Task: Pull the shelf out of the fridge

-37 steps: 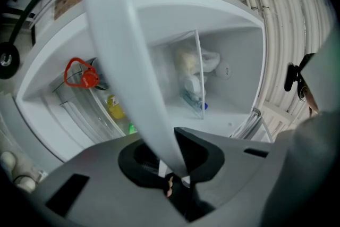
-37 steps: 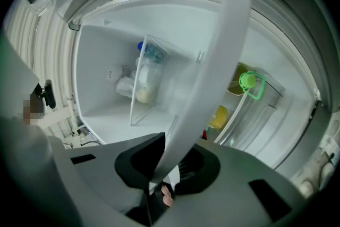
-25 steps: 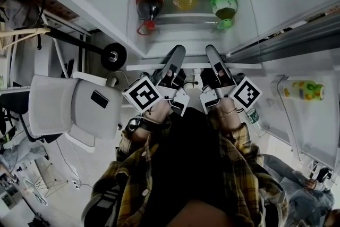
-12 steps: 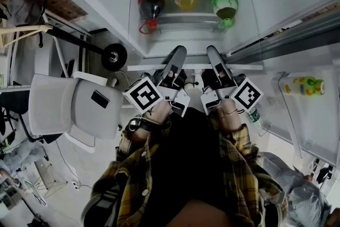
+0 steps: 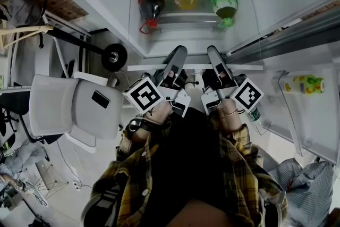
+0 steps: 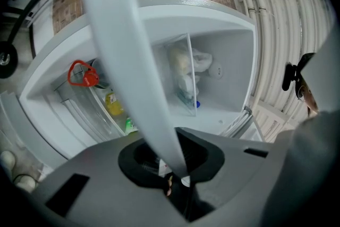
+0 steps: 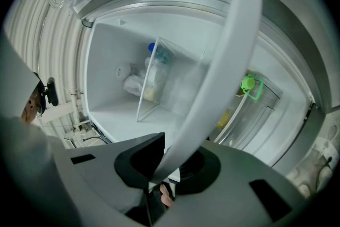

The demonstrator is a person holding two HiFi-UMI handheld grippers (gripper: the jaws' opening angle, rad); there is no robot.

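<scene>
Nothing of note has moved over the last second. Both grippers sit where they were, and only the grey cloth at the lower right of the head view has shifted.

Step in hand, as I judge it: grip taken, pull not yet begun. The flat shelf with its slim white plastic front trim is still seated in the white glossy-walled fridge, its edge running straight across just ahead of my wrists.

Left gripper: its own view shows the trim passing between the dark pads, jaws pinched onto it. Right gripper: same reading, clamped on the trim at.

Next move calls for drawing both grippers back together, level and at equal pace, so the shelf does not skew in its side rails.

Materials: the trim is smooth, hard and probably slippery. The pane behind it looks clear, and I cannot tell whether it is glass or plastic. Farther in the fridge, a dark red-labelled cola bottle stands in a clear bin.
</scene>
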